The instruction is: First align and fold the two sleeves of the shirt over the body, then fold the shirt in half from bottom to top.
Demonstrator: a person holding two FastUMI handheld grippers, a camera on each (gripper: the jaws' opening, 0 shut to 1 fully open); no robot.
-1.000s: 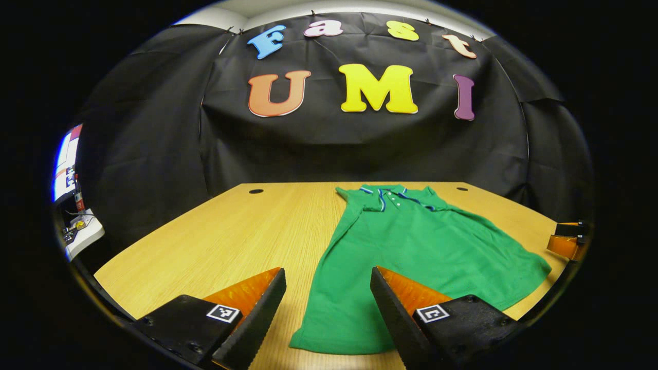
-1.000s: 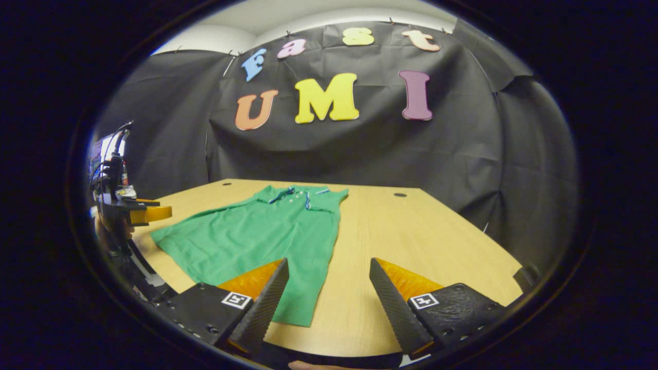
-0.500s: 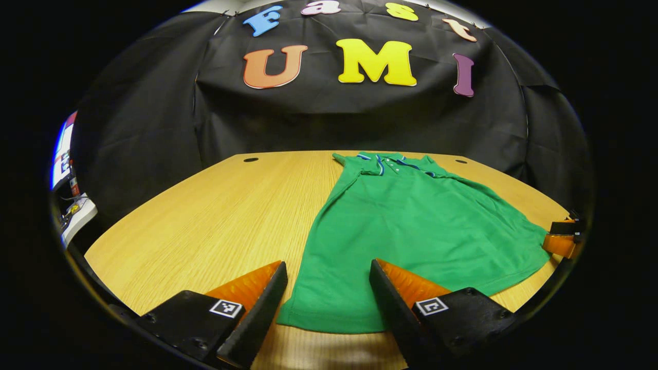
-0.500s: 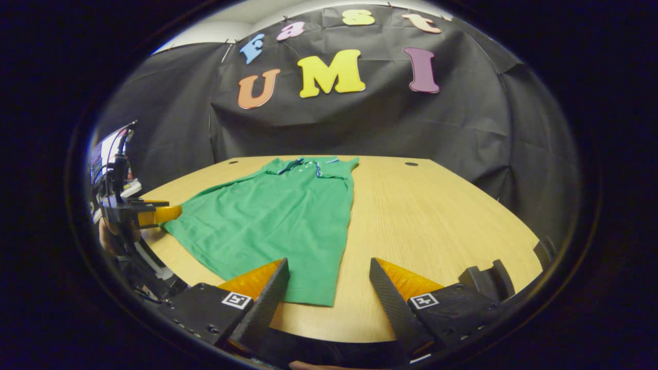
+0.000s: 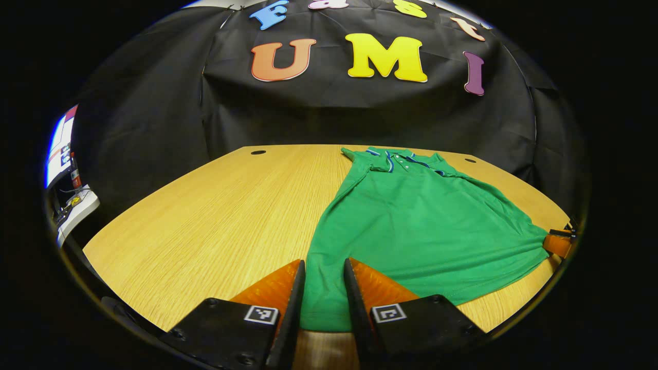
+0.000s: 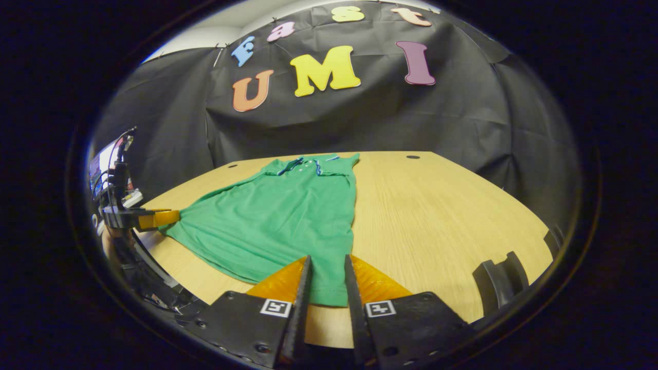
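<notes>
- Left gripper view, nearest: the left claw (image 5: pixel 323 298) has its ribbed, wedge-shaped fingers drawn close, a narrow gap left, over the near hem corner of the shirt (image 5: pixel 411 226); whether they pinch the cloth, I cannot tell.
- Right gripper view, nearest: the right claw (image 6: pixel 325 293) is equally narrowed at the other hem corner of the shirt (image 6: pixel 277 216); grip unclear too.
- The shirt is green knit, lying flat on the desk (image 5: pixel 216 226), sleeves tucked in, hem near, faint wrinkles fanning from the corners.
- The desk is pale wood with fine straight grain.
- Farther off, the striped collar (image 5: pixel 396 159) with small buttons lies toward the black cloth wall (image 5: pixel 154 128).
</notes>
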